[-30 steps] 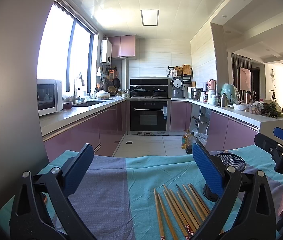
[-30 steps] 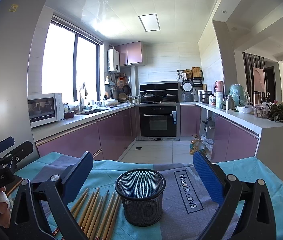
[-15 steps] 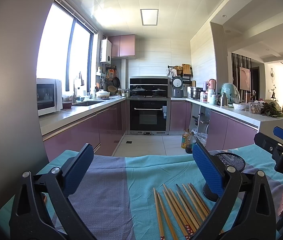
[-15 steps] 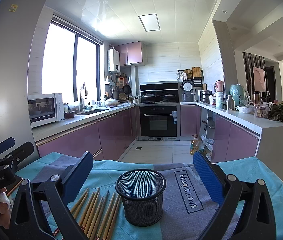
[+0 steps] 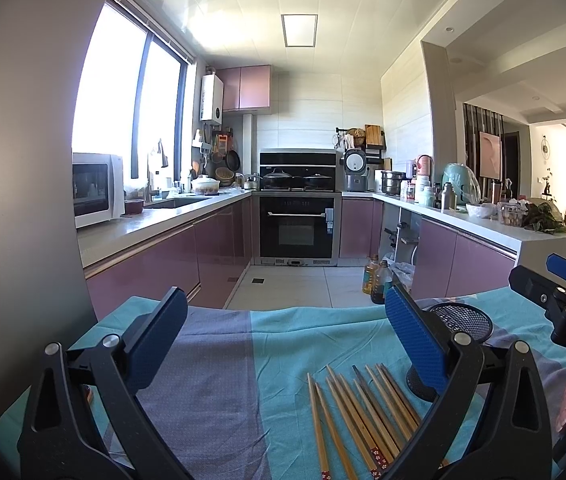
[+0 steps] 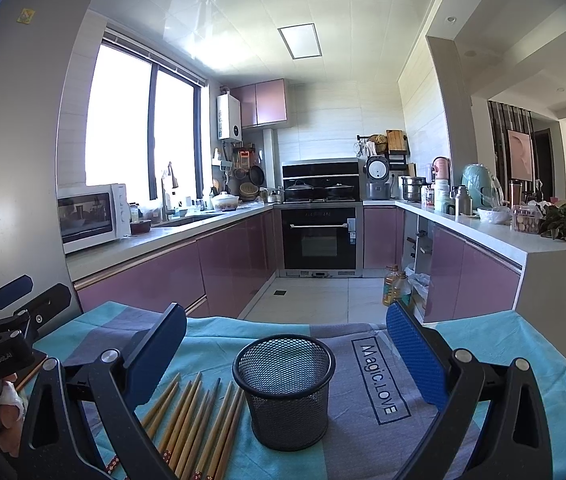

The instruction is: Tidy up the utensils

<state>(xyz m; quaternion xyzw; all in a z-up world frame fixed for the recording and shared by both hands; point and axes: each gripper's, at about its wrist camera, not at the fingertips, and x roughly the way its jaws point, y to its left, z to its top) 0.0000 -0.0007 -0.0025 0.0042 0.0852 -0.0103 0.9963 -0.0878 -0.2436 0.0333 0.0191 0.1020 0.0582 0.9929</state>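
Both tools hover with jaws spread wide, gripping nothing: the left gripper (image 5: 285, 344) left of the round black wire-mesh cup (image 6: 285, 390), the right gripper (image 6: 286, 354) right above it. The wooden chopsticks (image 6: 197, 426) lie fanned just left of that cup on the teal-and-grey tablecloth (image 6: 503, 344).

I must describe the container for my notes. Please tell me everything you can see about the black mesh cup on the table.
The black mesh cup is a round holder that looks like fine wire mesh, with a solid rolled rim and a solid base. It stands upright and looks empty. It rests on the grey part of the tablecloth, just right of the row of wooden chopsticks; whether they touch is unclear. Nothing holds it: the open right tongs frame it.
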